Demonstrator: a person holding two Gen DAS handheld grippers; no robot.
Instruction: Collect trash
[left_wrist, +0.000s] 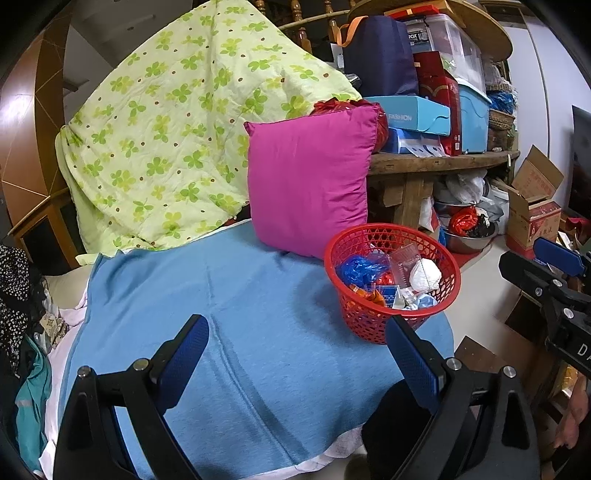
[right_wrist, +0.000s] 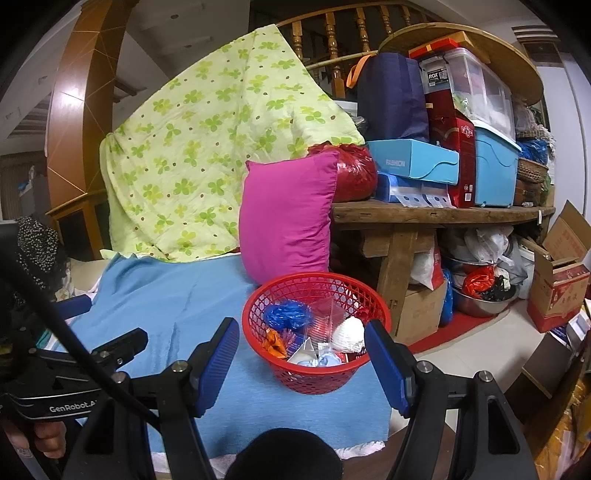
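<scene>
A red mesh basket (left_wrist: 421, 317) stands on the blue blanket (left_wrist: 236, 325) near its right edge. It holds trash: a blue plastic bag (left_wrist: 356, 268), a white crumpled wad (left_wrist: 425, 275), orange wrappers and clear packets. My left gripper (left_wrist: 299, 350) is open and empty over the blanket, left of the basket. My right gripper (right_wrist: 302, 354) is open and empty, its fingers either side of the basket (right_wrist: 314, 380) from the near side. The blue bag (right_wrist: 286, 314) and white wad (right_wrist: 349, 334) show inside.
A magenta pillow (left_wrist: 308, 181) leans behind the basket against a green clover quilt (left_wrist: 166, 129). A wooden table (right_wrist: 443, 214) stacked with boxes and bins stands to the right. Cardboard boxes (right_wrist: 557, 291) and a steel bowl (right_wrist: 480, 302) sit on the floor.
</scene>
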